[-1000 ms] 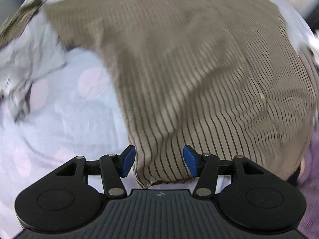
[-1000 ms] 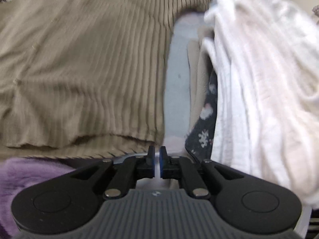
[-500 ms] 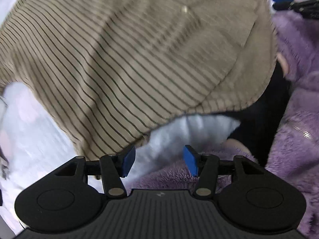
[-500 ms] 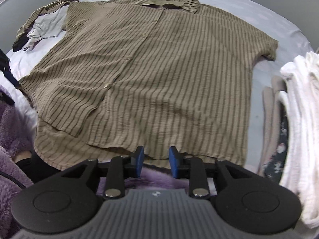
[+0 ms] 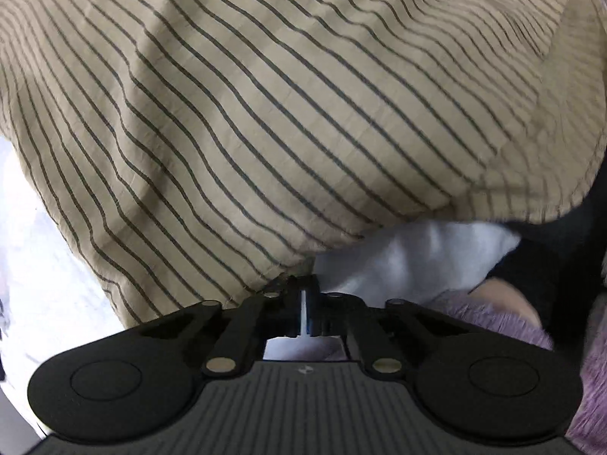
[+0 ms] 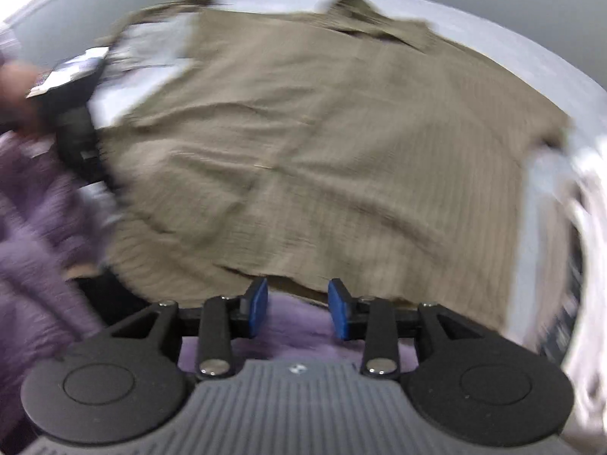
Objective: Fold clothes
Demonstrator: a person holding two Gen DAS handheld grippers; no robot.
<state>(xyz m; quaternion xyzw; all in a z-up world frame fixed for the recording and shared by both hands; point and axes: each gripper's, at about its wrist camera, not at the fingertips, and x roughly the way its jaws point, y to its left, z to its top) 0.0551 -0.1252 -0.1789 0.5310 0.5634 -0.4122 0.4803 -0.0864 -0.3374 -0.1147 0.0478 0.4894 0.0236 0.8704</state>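
**One gripper at the hem, one clear of it**

Two risks stand out to me. My left gripper (image 5: 302, 305) has its jaws drawn almost together right at the hem of the shirt (image 5: 284, 113); I cannot tell whether any cloth is caught between them. If the bite is thin or missing, a pull would slip off and leave the hem behind. My right gripper (image 6: 297, 309) has its jaws spread, holding nothing, just short of the near hem. That view is badly blurred, so I judge a pinch aimed now could miss the edge or take the purple sleeve (image 6: 34, 235) below it.

The shirt lies spread, collar away from me, on a pale sheet (image 5: 409, 254). A white pile (image 6: 584, 265) sits close on the right and could be dragged along. A grey wall (image 6: 474, 3) stands behind.
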